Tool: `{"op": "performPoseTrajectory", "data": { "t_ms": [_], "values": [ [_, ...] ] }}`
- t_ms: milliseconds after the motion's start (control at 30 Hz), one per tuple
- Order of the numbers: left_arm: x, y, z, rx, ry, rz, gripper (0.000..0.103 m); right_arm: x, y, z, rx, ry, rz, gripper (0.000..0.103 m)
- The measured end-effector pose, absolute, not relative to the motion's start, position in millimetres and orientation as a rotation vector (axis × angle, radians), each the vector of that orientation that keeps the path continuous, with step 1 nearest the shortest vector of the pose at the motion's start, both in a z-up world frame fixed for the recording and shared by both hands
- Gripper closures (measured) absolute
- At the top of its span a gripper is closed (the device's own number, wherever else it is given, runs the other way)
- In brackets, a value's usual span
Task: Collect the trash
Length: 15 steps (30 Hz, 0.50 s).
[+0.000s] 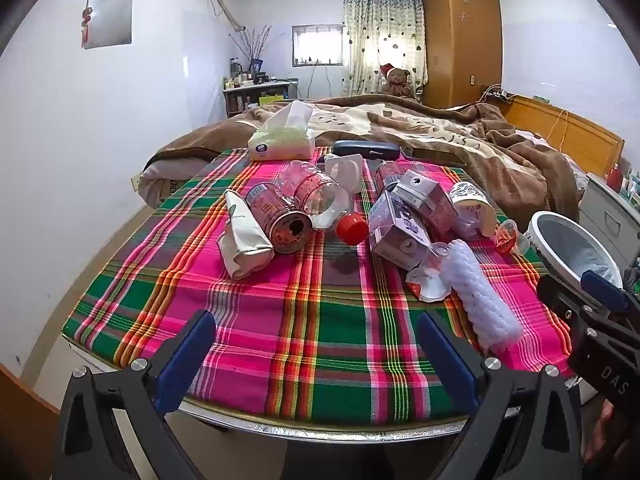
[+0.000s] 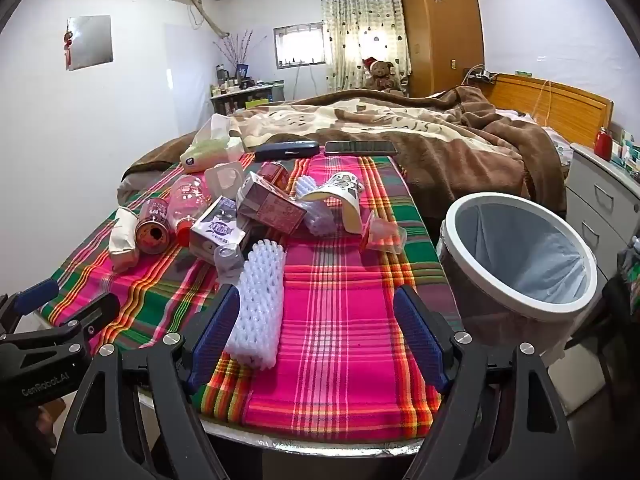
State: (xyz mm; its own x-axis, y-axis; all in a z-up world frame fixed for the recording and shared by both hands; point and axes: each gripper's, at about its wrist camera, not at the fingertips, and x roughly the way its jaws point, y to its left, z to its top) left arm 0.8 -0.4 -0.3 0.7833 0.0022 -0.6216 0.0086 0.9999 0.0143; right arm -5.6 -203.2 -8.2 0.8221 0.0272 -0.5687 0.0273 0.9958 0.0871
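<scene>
While both tools (image 1: 316, 344) (image 2: 316, 332) hang open w/ nothing gripped, trash bin (image 2: 516, 256) sits beside table.

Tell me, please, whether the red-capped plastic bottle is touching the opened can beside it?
Touching: the left wrist view shows the plastic bottle lying pressed along the can, with no cloth visible between.

Bedroom, daylight from the far wall.

I see white walls (image 1: 100, 128), a small barred window (image 1: 318, 45) and a patterned curtain (image 1: 380, 36) glowing with light. A tall wooden wardrobe (image 1: 460, 40) stands in the right corner; a bed (image 2: 552, 98) under a brown blanket (image 2: 400, 128) fills the middle. A cluttered shelf (image 1: 256, 94) stands at the far left, grey drawers (image 2: 604, 208) on the right.
</scene>
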Motion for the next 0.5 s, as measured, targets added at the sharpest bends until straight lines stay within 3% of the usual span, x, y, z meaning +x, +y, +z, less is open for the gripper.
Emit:
{"op": "performPoseTrajectory", "data": {
  "t_ms": [500],
  "values": [
    [4.6,-3.0,-0.4,0.022,0.655,-0.007,0.001,-7.6,-201.5,-1.8,0.08,0.594,-0.019,0.022]
  ]
}}
